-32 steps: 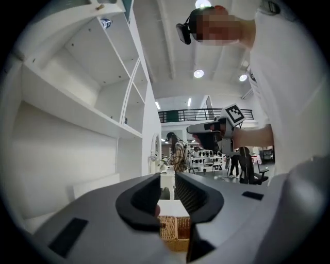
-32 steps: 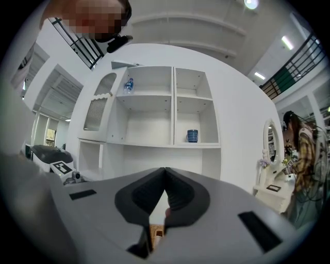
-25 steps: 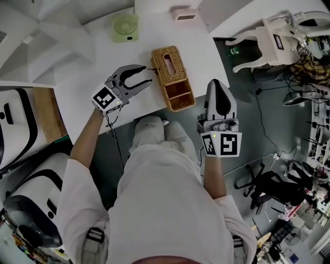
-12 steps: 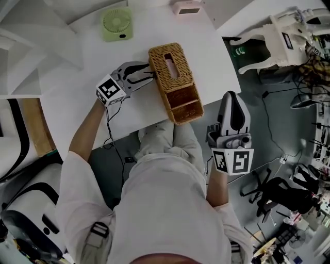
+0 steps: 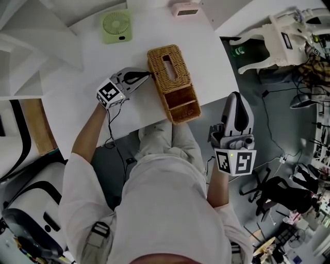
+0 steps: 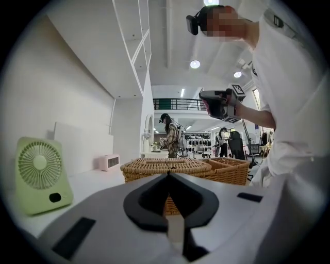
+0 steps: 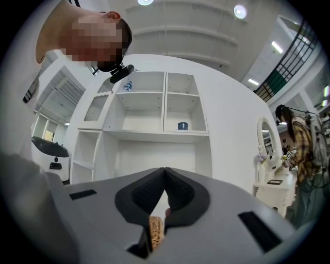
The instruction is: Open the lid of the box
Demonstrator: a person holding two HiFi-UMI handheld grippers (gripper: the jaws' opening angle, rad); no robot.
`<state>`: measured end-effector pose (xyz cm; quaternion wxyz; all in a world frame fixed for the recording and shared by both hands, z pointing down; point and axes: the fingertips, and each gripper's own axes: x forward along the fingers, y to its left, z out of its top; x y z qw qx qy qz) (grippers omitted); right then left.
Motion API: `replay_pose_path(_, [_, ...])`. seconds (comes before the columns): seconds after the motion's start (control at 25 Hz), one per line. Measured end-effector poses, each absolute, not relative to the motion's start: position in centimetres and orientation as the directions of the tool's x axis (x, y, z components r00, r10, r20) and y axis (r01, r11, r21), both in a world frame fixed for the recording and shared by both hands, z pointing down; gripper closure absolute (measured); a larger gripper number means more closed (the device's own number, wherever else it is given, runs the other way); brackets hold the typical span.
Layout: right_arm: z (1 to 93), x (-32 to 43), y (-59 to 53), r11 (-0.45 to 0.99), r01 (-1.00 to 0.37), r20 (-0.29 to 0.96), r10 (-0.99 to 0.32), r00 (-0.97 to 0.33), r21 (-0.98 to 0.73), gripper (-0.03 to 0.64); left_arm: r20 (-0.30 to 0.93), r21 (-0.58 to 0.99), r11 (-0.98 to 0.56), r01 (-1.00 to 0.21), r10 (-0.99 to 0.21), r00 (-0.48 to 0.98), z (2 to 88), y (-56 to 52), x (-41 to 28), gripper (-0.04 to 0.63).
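I recorded a pale green desk fan (image 5: 117, 25) standing on the far side of the white table (image 5: 77, 87), with a small pink appliance (image 5: 185, 9) well apart from it at the far edge. Off the table to my right stood white furniture with curved legs (image 5: 268, 38). A black office chair (image 5: 273, 188) stood nearer me, and white open shelving (image 7: 154, 113) lined the wall.

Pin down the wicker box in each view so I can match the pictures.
Head view: wicker box at upper centre, on the white table.
Left gripper view: wicker box in the centre, just below the middle.
Right gripper view: only a sliver of the wicker box, bottom centre.
Shared landmark: green fan, upper left of the box in the head view, far left in the left gripper view; not in the right gripper view.
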<state>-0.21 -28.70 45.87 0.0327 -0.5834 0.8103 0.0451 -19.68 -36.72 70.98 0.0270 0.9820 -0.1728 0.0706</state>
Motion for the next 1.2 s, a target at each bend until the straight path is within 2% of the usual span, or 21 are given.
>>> replay_pose_path(0.28, [42.1,-0.8,-28.7,0.331,-0.943,-0.075,-0.94,-0.333,0.037,0.63,0.102,0.038,-0.927,-0.372,-0.367,0.925,64.4,-36.8,-18.8,0.589])
replay_pose_path(0.64, [36.3,2.4,-28.9,0.287,-0.957,-0.044,-0.956,-0.289,0.036,0.63,0.127,0.025,-0.923,-0.385,-0.379,0.917,57.7,-40.1,-12.0,0.589])
replay_pose_path(1.2, [34.3,10.3,-31.8,0.209,-0.973,0.003,-0.978,-0.209,0.1,0.63,0.096,0.056,-0.945,-0.323,-0.317,0.944,58.9,-45.4,0.4,0.584])
